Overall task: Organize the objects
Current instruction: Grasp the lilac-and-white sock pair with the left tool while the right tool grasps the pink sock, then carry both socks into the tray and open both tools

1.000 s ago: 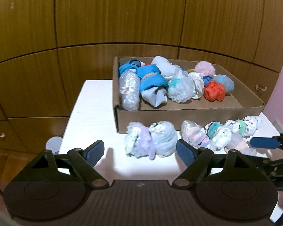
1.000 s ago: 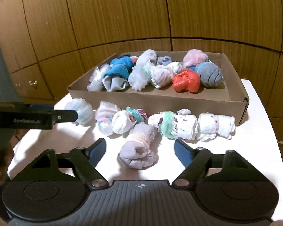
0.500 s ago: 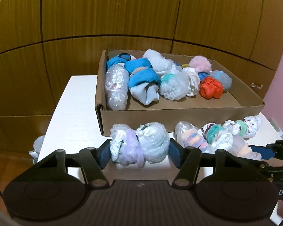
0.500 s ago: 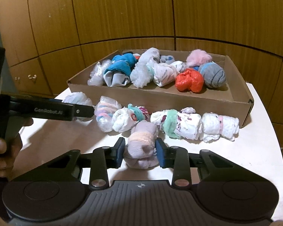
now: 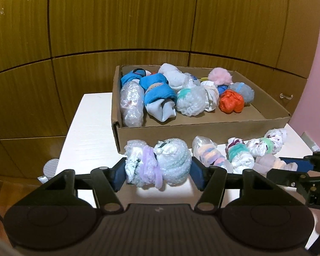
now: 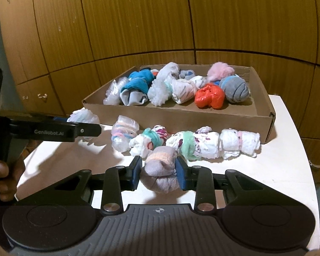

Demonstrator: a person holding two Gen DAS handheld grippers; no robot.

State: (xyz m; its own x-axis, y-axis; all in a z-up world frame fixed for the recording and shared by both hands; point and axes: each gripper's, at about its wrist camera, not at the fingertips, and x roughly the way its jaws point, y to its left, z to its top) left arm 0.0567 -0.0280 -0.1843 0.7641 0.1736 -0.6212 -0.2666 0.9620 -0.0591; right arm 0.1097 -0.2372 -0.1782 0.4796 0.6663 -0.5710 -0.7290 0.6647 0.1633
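Left tongs [image 5: 157, 171] clamped on the bubble-wrapped bundle [image 5: 157, 163], right tongs [image 6: 159, 172] squeezing the mauve sock roll [image 6: 160, 170] (both just above the counter [image 5: 91, 128]), box [image 6: 181, 115] close behind.

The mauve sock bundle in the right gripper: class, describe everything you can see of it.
The mauve sock bundle is a soft knitted roll, greyish purple with a peach band around its upper part. It sits pinched between the blue pads of the right gripper, one pad on each side, above the white table in front of the row of white bundles. Whether it touches the tabletop cannot be told.
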